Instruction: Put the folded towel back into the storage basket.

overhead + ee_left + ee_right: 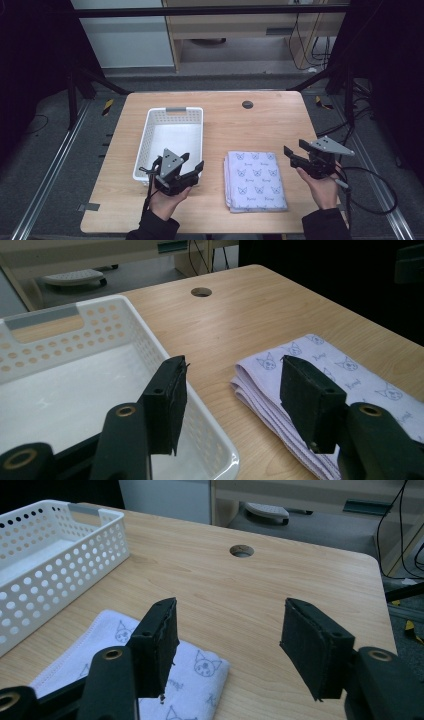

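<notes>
A folded lilac cloth with small cat faces [256, 180] lies flat on the wooden table, right of centre near the front. To its left stands a white perforated basket [172, 110] with nothing inside. My left gripper [194, 161] hovers at the basket's near right corner, its jaws open and bare. In the left gripper view the left gripper [232, 362] points over the gap between the basket [145, 335] and the cloth [345, 370]. My right gripper [295, 146] is just right of the cloth, also open. In the right gripper view the right gripper [227, 605] has the cloth's corner [200, 667] under its left jaw.
A round cable hole [247, 104] sits in the table near its far edge. Bare wood [260, 127] stretches between the basket and the table's right side. A black frame and cables surround the table on the floor.
</notes>
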The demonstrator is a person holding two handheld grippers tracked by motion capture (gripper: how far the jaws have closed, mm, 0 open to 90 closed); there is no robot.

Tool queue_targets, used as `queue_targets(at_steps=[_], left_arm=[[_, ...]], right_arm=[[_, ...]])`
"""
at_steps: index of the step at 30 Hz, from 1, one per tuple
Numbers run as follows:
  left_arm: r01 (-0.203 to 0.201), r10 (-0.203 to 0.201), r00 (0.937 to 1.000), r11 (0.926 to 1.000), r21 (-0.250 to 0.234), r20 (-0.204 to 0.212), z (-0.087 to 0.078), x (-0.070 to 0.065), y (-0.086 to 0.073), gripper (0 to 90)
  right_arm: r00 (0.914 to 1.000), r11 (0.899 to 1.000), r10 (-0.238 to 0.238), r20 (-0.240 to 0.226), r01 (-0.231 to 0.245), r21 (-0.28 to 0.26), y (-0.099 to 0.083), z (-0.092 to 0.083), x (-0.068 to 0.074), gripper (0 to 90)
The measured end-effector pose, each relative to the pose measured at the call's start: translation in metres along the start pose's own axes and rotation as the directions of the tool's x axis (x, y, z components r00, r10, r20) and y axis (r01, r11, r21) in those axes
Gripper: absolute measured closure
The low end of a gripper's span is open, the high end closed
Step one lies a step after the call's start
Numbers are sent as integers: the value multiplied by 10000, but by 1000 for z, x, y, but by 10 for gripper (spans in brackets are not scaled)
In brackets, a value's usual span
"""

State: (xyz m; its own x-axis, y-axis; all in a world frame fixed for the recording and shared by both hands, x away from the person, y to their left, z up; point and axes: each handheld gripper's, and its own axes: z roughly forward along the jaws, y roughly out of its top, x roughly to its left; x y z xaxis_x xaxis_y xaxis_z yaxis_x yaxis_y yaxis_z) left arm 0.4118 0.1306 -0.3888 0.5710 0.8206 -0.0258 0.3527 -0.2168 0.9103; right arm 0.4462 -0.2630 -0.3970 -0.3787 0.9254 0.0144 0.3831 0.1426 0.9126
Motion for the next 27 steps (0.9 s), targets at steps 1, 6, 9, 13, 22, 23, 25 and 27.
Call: queue_targets(at_steps=[1, 6, 9, 13, 22, 23, 25, 27], left_arm=[[59, -59, 10000, 10000, 3, 65, 1, -2, 0, 435], [16, -17, 9998, 10000, 97, 183, 7, -9, -1, 435], [-18, 14, 9996, 9999, 169, 264, 11, -14, -2, 435], [-117, 108, 9994, 9995, 287, 344, 18, -23, -4, 434], [-256, 222, 9982, 9979, 598, 565, 31, -39, -12, 431], [-256, 222, 9982, 9979, 598, 565, 31, -39, -12, 430], [-268, 226, 9977, 9974, 664, 635, 34, -42, -14, 429], [-297, 249, 9974, 9970, 721, 671, 37, -46, -16, 426]], right_arm=[[10000, 10000, -32, 8, 32, 16, 0, 0, 0, 383], [10000, 9999, -72, 11, 72, 81, -2, 5, 0, 360], [10000, 9999, -54, 4, 54, 101, -2, 7, 1, 357], [9999, 9997, -86, -88, 88, 233, -4, 11, 1, 353], [9995, 9986, -284, -102, 288, 438, -9, 17, 2, 340], [9996, 9987, -236, -127, 242, 448, -9, 18, 2, 338], [9997, 9987, -200, -154, 207, 469, -9, 19, 3, 336], [9995, 9984, -272, -142, 279, 501, -10, 21, 3, 335]])
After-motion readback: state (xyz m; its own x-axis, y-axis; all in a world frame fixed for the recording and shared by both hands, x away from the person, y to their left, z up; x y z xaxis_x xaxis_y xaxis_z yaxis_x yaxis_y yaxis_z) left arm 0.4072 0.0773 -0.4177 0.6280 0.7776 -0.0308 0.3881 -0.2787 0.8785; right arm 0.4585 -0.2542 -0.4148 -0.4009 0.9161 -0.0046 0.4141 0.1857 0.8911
